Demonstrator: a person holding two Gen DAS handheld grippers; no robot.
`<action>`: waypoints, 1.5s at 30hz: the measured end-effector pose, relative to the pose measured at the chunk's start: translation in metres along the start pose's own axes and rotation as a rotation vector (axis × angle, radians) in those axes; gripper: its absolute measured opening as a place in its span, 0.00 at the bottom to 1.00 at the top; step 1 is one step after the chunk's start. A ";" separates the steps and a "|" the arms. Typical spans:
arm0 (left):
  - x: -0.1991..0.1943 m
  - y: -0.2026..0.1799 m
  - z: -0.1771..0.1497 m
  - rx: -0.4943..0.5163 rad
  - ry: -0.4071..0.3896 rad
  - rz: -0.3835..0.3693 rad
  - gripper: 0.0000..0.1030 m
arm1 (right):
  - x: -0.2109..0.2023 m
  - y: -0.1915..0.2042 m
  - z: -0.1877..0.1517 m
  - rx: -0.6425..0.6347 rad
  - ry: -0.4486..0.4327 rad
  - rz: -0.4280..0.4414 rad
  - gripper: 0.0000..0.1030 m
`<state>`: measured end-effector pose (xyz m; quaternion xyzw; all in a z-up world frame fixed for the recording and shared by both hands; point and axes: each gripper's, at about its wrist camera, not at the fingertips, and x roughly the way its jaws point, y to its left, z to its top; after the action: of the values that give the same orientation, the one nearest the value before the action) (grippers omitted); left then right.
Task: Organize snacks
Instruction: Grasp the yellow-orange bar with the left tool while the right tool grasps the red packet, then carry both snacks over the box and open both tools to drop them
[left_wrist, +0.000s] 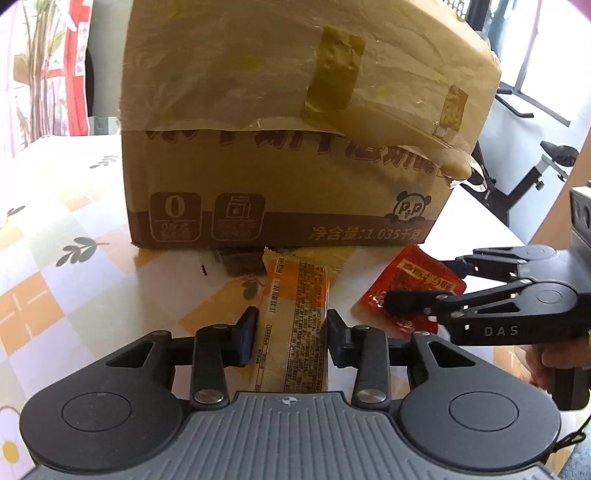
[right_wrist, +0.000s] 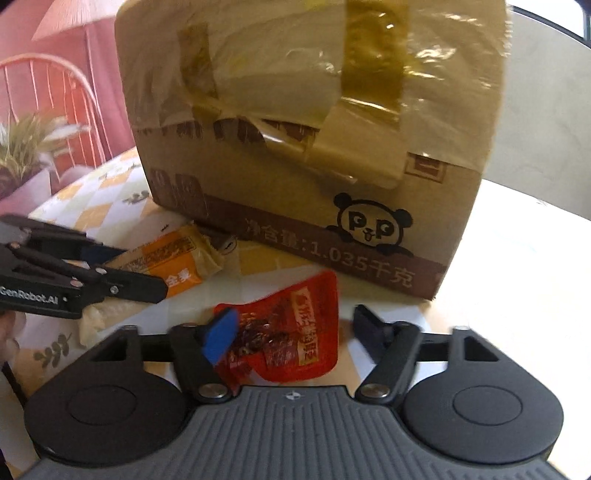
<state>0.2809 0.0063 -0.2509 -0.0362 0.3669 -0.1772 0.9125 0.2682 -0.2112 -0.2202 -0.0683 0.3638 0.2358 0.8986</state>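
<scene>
A long yellow-orange snack packet (left_wrist: 291, 295) lies on the table just in front of a taped cardboard box (left_wrist: 295, 147). My left gripper (left_wrist: 291, 332) is shut on it, both pads against its long sides. To its right lies a red snack pouch (left_wrist: 417, 280), with my right gripper (left_wrist: 421, 284) around it. In the right wrist view the red pouch (right_wrist: 314, 302) sits between the open jaws of the right gripper (right_wrist: 291, 328): the blue left pad touches its edge, the right pad stands clear. The left gripper (right_wrist: 140, 271) and the orange packet (right_wrist: 177, 254) show at the left there.
The box (right_wrist: 295, 147) stands close behind both packets and blocks the way forward. The tablecloth (left_wrist: 55, 221) has an orange check and leaf pattern. An exercise bike (left_wrist: 535, 173) stands beyond the table's right edge; an orange chair (right_wrist: 48, 92) and a plant (right_wrist: 29, 144) at far left.
</scene>
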 end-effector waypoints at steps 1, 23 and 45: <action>-0.001 -0.001 -0.002 -0.001 -0.004 0.003 0.39 | -0.003 -0.001 -0.003 0.016 -0.008 0.010 0.51; -0.054 -0.003 -0.002 -0.031 -0.055 0.009 0.38 | -0.073 0.008 0.007 0.095 -0.206 0.097 0.13; -0.144 -0.019 0.144 0.122 -0.398 -0.003 0.38 | -0.134 0.009 0.146 -0.028 -0.424 0.063 0.13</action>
<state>0.2773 0.0299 -0.0481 -0.0157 0.1681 -0.1899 0.9672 0.2714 -0.2100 -0.0217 -0.0184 0.1654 0.2779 0.9461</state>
